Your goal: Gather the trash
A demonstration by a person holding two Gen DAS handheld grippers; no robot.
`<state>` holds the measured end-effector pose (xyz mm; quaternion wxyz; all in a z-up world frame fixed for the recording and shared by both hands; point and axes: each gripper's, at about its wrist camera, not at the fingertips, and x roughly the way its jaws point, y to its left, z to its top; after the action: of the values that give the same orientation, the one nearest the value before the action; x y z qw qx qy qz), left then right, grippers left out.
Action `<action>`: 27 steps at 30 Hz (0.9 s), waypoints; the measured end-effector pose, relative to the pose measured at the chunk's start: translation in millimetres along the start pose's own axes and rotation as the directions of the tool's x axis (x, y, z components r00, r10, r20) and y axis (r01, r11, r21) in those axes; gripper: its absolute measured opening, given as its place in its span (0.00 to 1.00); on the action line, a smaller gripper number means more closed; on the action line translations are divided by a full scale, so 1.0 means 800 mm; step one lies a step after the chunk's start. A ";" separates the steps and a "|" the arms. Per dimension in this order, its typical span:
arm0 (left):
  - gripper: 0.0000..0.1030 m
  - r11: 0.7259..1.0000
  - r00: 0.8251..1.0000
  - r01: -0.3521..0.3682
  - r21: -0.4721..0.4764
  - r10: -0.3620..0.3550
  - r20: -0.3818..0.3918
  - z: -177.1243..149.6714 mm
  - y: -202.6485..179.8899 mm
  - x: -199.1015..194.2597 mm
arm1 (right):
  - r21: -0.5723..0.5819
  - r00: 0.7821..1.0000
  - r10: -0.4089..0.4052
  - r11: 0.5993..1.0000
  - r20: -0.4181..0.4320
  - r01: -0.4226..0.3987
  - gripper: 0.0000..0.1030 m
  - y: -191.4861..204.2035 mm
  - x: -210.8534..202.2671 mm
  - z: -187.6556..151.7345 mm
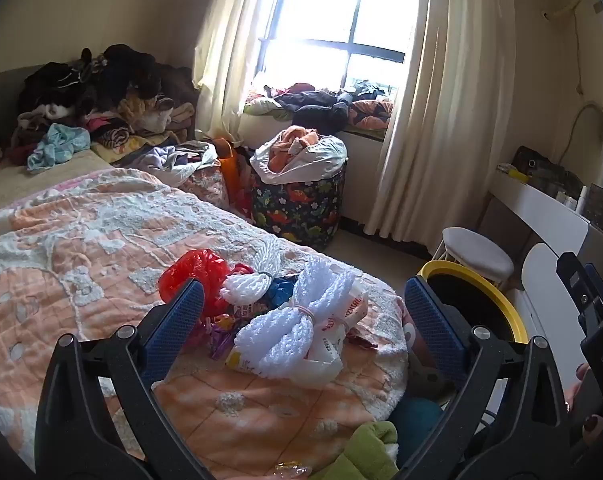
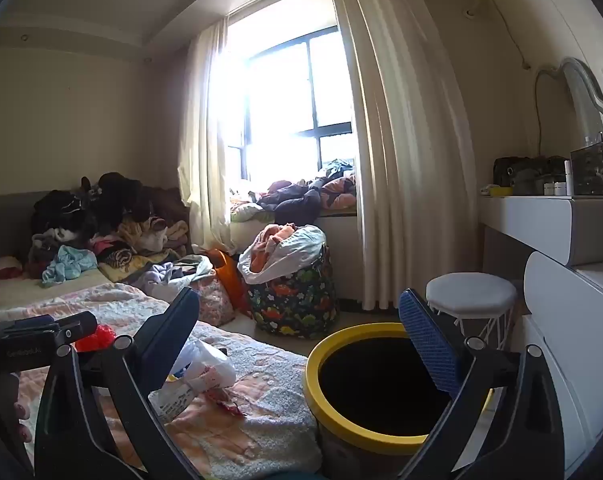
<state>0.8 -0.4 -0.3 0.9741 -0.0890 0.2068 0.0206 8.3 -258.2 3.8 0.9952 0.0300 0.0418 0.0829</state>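
L gripper [image 1: 301, 312] wide, empty; white foam netting [image 1: 297, 320] btwn its jaws, prob light, squashy: pinch at the banded waist. R gripper [image 2: 297, 344] wide, empty, bin [image 2: 365, 432] just ahead.

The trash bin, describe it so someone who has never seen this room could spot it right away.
Start at the bed with the orange and white quilt and go to its foot corner, where the trash pile lies. The trash bin stands on the floor right beside that corner, in front of the white round stool. It is the only round open container with a bright yellow rim and a dark inside.
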 end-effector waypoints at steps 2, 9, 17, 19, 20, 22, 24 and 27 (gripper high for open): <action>0.90 1.000 1.000 0.003 -0.002 -0.003 0.007 0.000 0.000 0.000 | -0.004 1.000 0.000 1.000 -0.008 0.000 0.94 0.000 -0.001 0.000; 0.90 1.000 1.000 0.001 0.000 -0.001 0.006 0.002 -0.005 0.002 | -0.001 1.000 0.004 1.000 -0.009 -0.004 0.94 0.001 0.003 0.001; 0.90 1.000 1.000 0.010 -0.010 -0.010 0.013 0.000 0.001 -0.001 | -0.002 1.000 -0.001 1.000 -0.002 0.001 0.94 0.000 -0.006 0.000; 0.90 1.000 1.000 0.011 -0.010 -0.011 0.015 0.000 0.001 -0.001 | 0.000 1.000 -0.001 1.000 -0.002 0.001 0.94 0.000 -0.005 0.000; 0.90 1.000 1.000 0.011 -0.010 -0.011 0.015 0.000 0.001 -0.001 | 0.000 1.000 -0.001 1.000 -0.002 0.001 0.94 0.001 -0.005 0.000; 0.90 1.000 1.000 0.012 -0.011 -0.012 0.015 0.000 0.001 -0.001 | -0.001 1.000 -0.006 1.000 -0.001 0.006 0.94 0.001 -0.006 0.001; 0.90 1.000 1.000 0.010 -0.011 -0.010 0.016 0.000 0.001 -0.001 | 0.002 1.000 -0.005 1.000 -0.001 0.005 0.94 0.001 -0.006 0.001; 0.90 1.000 1.000 0.010 -0.011 -0.010 0.017 0.001 -0.006 -0.003 | 0.007 1.000 -0.005 1.000 0.000 0.005 0.94 0.000 -0.006 0.003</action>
<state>-0.8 -5.0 2.3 0.9754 -0.0950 0.1980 0.0177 3.9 -259.0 6.3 0.9953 0.0335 0.0422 0.0801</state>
